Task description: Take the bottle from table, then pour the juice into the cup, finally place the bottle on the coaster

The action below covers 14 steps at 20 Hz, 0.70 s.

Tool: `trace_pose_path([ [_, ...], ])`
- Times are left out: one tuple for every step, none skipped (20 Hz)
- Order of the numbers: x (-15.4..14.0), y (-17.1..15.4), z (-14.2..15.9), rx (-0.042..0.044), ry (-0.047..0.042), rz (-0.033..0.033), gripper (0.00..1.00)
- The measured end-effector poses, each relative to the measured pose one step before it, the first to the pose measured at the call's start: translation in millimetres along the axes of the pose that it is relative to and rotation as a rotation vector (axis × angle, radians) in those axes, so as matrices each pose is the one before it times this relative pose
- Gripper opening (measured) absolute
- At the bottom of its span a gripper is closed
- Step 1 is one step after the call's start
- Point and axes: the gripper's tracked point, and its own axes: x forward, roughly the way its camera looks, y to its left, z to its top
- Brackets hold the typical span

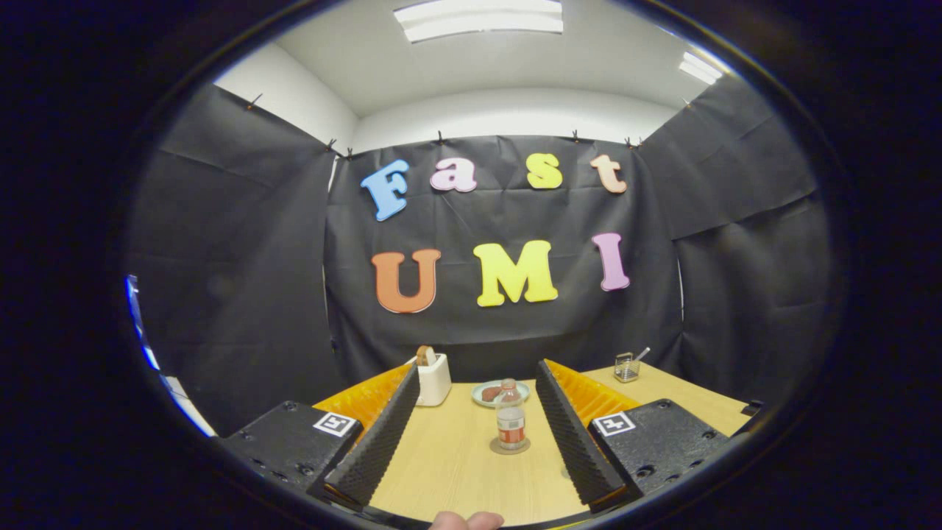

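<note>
— Gripper view: where is the bottle (511,416)?
— Upright on a round coaster (510,446) on the wooden table (449,464), ahead of the gripper (474,427), between its two fingers but apart from both.
— And the fingers?
— Spread wide, holding nothing.
— Beyond?
— A plate (494,393) just behind the bottle, a white toaster (433,378) left, a small wire basket (626,366) far right
</note>
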Motion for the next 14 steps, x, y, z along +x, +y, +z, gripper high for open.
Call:
trace_pose_path([
  [1.26,-0.99,1.76,-0.0056,-0.00197,-0.00209,1.0],
  [1.48,0.4,1.02,-0.00376,0.00111,0.00394,1.0],
  [0.59,2.3,-0.01,-0.0008,-0.00031,0.00601,1.0],
  [0.18,1.19,1.03,-0.00293,-0.00091,0.00306,1.0],
  [0.05,-0.52,0.21,-0.00493,0.00182,0.00087,1.0],
  [0.67,-0.97,-0.6,-0.00637,0.0019,-0.00066,1.0],
  [0.48,-0.44,0.37,-0.00302,0.00096,-0.00193,1.0],
  [-0.59,-0.57,0.78,-0.00009,0.00251,-0.00219,1.0],
  [0.07,0.12,-0.56,0.00304,0.00088,-0.00046,1.0],
  [-0.46,1.18,1.41,0.00751,0.00083,0.00073,1.0],
  [-0.31,0.83,-0.59,0.00924,0.0036,0.00126,1.0],
  [0.09,0.28,-0.25,0.01054,0.00172,0.00086,1.0],
  [-0.54,0.47,1.92,0.00934,-0.00315,0.00118,1.0],
  [-0.1,-0.07,1.14,0.00809,-0.00214,0.00066,1.0],
])
